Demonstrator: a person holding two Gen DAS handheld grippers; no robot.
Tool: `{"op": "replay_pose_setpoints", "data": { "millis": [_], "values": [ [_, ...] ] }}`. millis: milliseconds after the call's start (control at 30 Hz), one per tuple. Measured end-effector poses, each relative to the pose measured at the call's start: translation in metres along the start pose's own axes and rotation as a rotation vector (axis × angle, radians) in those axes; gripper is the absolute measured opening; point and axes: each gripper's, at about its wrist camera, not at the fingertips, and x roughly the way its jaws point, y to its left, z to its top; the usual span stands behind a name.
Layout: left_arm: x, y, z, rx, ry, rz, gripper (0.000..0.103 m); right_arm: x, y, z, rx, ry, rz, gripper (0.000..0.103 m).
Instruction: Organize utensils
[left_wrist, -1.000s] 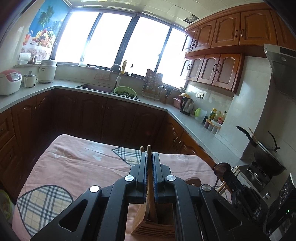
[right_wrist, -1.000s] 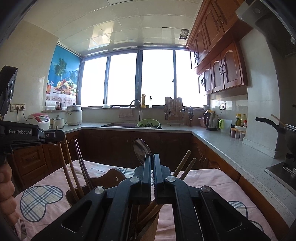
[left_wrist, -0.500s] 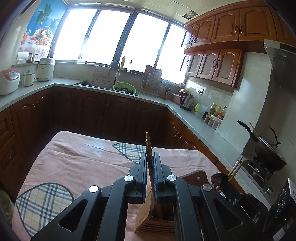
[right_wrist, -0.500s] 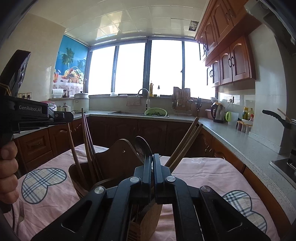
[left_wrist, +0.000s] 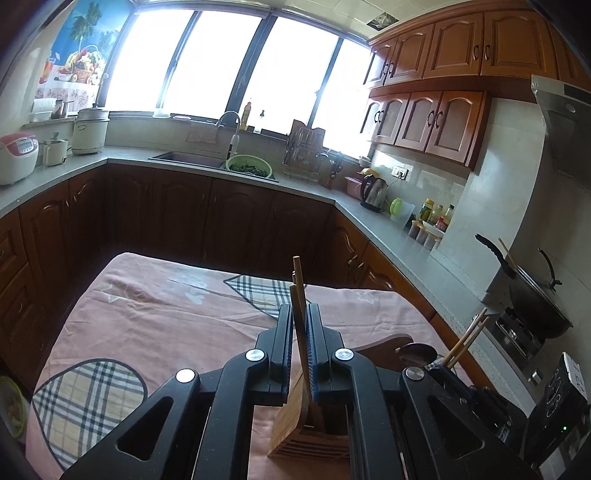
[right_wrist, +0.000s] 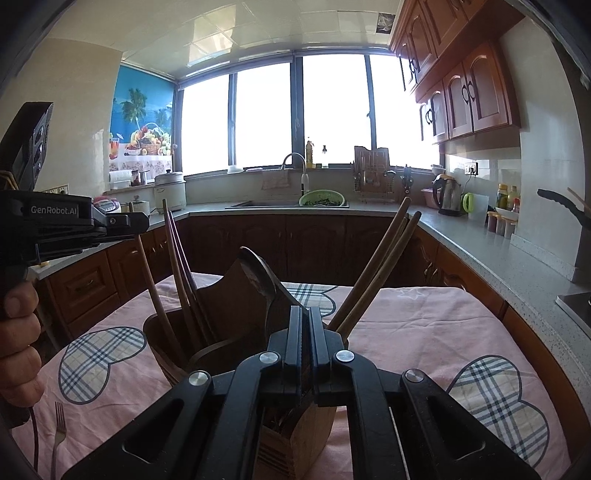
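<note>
A wooden utensil holder (left_wrist: 314, 435) (right_wrist: 229, 314) stands on the pink cloth. My left gripper (left_wrist: 300, 314) is shut on a pair of wooden chopsticks (left_wrist: 298, 280), whose lower ends reach into the holder's left compartment. My right gripper (right_wrist: 304, 317) is shut on a dark metal spoon (right_wrist: 258, 269), bowl up, over the holder. More chopsticks (right_wrist: 380, 266) lean in the right compartment, others (right_wrist: 177, 258) in the left. The left gripper's body (right_wrist: 74, 225) shows at the left of the right wrist view.
A metal fork (right_wrist: 57, 428) lies on the pink cloth (left_wrist: 155, 317) near the front left. Kitchen counters with a sink, a green colander (left_wrist: 248, 167) and a kettle (left_wrist: 373, 192) run behind. A wok (left_wrist: 532, 295) sits on the stove at right.
The left gripper has lifted a little, so the chopsticks stick out higher above its fingers. The right gripper has dropped lower with the spoon, bringing the holder closer.
</note>
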Motion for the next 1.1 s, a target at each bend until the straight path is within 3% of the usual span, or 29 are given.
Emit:
{"op": "replay_pose_setpoints", "data": {
  "millis": [100,167,233,267,300,333,433,533,600,800,1100],
  "values": [
    [-0.001,-0.001,0.001,-0.003,0.003,0.0,0.022,-0.004,0.0,0.001,0.007,0.001,0.006,0.005],
    [-0.005,-0.002,0.0,-0.002,-0.004,0.006,0.024,-0.007,0.0,0.003,0.015,0.002,0.013,0.007],
    [-0.008,-0.002,-0.001,-0.006,-0.001,0.001,0.028,-0.012,0.001,0.004,0.017,0.003,0.019,0.016],
    [-0.01,-0.002,-0.001,-0.009,-0.002,0.002,0.031,-0.015,0.001,0.004,0.018,0.0,0.022,0.027],
    [-0.013,-0.002,-0.002,-0.013,-0.003,0.005,0.041,-0.018,0.002,0.005,0.02,-0.003,0.027,0.036],
    [-0.016,-0.001,-0.003,-0.017,-0.007,0.007,0.051,-0.021,0.002,0.005,0.021,-0.006,0.03,0.039],
    [-0.028,-0.001,-0.007,-0.027,-0.013,0.015,0.064,-0.031,0.005,0.006,0.022,-0.012,0.038,0.048],
    [-0.042,0.001,-0.014,-0.043,-0.013,0.02,0.079,-0.04,0.006,0.007,0.022,-0.015,0.041,0.069],
    [-0.053,0.004,-0.02,-0.057,-0.014,0.026,0.083,-0.05,0.005,0.007,0.028,-0.024,0.038,0.087],
    [-0.088,0.019,-0.042,-0.128,0.015,0.03,0.093,-0.078,0.004,0.003,0.062,-0.034,0.042,0.099],
    [-0.143,0.029,-0.078,-0.215,0.08,0.047,0.096,-0.115,0.007,-0.017,0.166,0.013,0.101,0.101]
  ]
}}
